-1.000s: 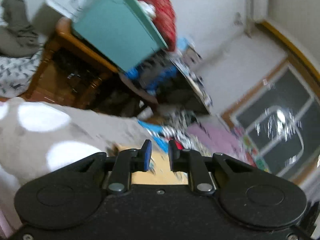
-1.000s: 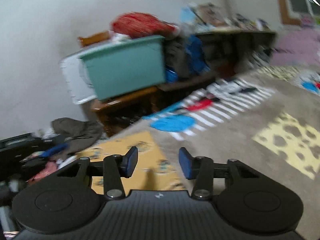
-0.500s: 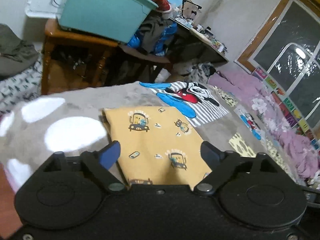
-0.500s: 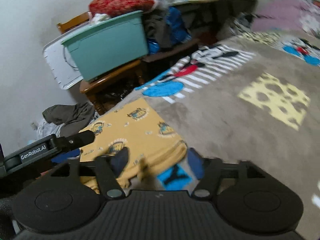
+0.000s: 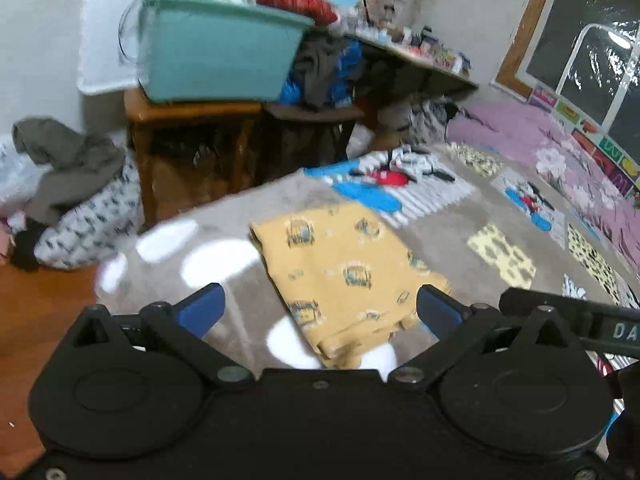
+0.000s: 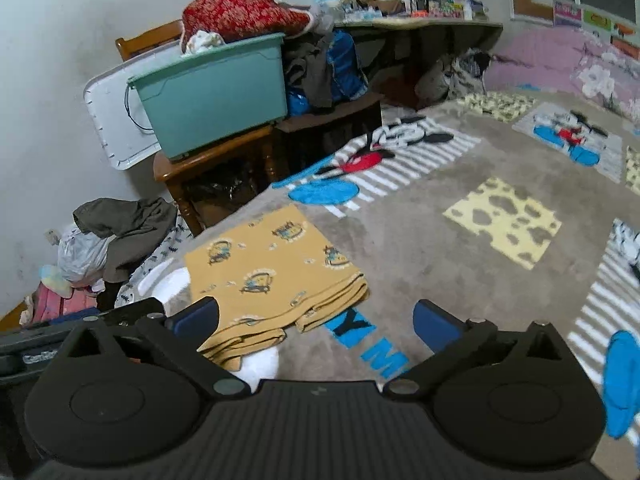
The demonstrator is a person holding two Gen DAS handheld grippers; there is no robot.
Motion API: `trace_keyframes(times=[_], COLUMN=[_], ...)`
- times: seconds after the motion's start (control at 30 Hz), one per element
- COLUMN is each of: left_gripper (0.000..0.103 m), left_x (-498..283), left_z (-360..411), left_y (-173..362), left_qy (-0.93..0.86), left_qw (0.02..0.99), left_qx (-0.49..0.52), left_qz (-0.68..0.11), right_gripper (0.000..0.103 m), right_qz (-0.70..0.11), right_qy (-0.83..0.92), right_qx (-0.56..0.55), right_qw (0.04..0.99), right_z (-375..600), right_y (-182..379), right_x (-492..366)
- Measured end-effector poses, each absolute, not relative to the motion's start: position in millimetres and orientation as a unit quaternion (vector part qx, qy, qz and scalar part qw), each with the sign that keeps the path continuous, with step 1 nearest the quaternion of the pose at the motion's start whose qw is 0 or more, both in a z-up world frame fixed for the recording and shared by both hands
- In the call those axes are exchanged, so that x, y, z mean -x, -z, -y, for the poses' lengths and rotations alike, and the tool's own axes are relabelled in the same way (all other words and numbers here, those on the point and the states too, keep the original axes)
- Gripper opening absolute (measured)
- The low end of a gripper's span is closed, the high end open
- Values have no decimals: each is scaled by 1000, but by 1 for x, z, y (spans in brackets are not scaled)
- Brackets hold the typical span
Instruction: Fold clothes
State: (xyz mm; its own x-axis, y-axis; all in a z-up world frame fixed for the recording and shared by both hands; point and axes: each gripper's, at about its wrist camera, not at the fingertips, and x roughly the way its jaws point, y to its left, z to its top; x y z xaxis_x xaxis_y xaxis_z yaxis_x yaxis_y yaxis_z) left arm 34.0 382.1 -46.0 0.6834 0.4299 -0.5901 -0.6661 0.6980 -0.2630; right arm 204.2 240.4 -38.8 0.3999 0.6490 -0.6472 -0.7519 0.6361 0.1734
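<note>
Both grippers sit right up front with nothing in them: the left gripper [image 5: 318, 310] has its blue fingers [image 5: 200, 310] spreading to about as wide as they go, and the right gripper [image 6: 316, 320] is doing the same, fingers [image 6: 434, 326] parting with only bare blanket between them. Just past the tips lies the yellow printed garment [image 5: 348, 276], folded into a rough rectangle on the grey cartoon blanket [image 6: 420, 240], with its layered hem edges stacked toward the camera and a bit uneven. My read is the fold is basically done and this is the let-go-and-check moment. If you want it tidy, I'd go back in low, pinch the near stacked edges where they splay apart, and square them up before another fold, grabbing all layers at once so the bottom one doesn't drag. Further back there's a wooden side table [image 6: 212, 164] carrying a teal storage bin [image 6: 216, 92] with a red cushion [image 6: 236, 14] on top, a pile of olive clothes [image 6: 124, 220] on the floor to the left, and a cluttered shelf [image 6: 420, 24] against the wall.
</note>
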Motion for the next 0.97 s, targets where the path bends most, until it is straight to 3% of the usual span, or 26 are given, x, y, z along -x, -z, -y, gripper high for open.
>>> trace_keyframes(times=[0.5,0.97], left_gripper=[103,103], left_x=[-11,2], left_z=[-331,-320], left_y=[6,1], left_qy=[-371,-367], left_qw=[875,878], left_qx=[140,147], left_qz=[-277,-271], right_gripper=[103,103], right_qz=[-325,-316], right_qy=[-428,-435], right_qx=[110,94], right_qw=[836,838], right_z=[-220,-200], right_y=[0,-12], right_x=[-163,-141])
